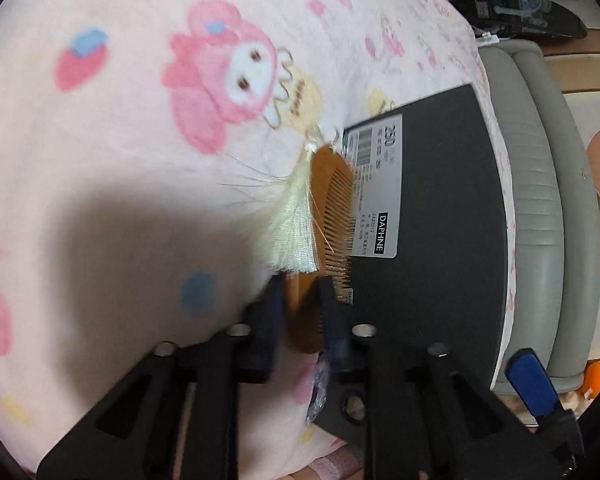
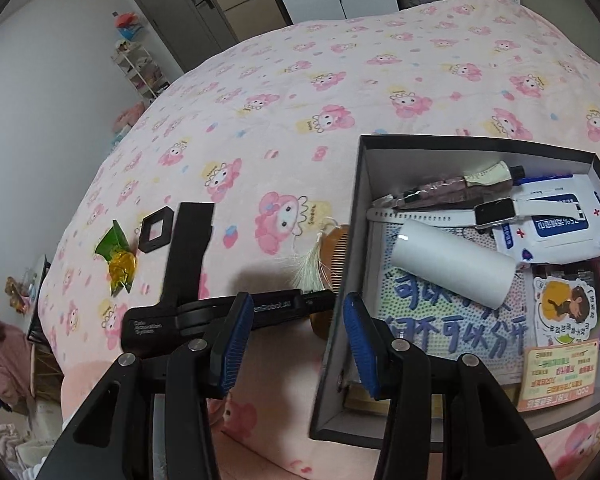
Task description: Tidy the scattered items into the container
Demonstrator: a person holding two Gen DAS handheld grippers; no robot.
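My left gripper (image 1: 302,286) is shut on a brown wooden comb (image 1: 332,204) with a pale tassel (image 1: 292,232), right beside the outer wall of the dark shoe box (image 1: 440,220). In the right wrist view the comb (image 2: 336,252) lies against the box wall (image 2: 348,240), with the left gripper (image 2: 316,300) on it. My right gripper (image 2: 292,332) is open and empty, its fingers on either side of the box's near wall. The box holds a white roll (image 2: 456,268), a smartwatch (image 2: 492,212), wipes, cards and tubes.
A green and yellow candy wrapper (image 2: 118,260) and a small black square frame (image 2: 156,230) lie on the pink cartoon blanket (image 2: 340,80), left of the box. A grey padded bed edge (image 1: 540,200) runs beyond the box. A door and shelves stand at the back left.
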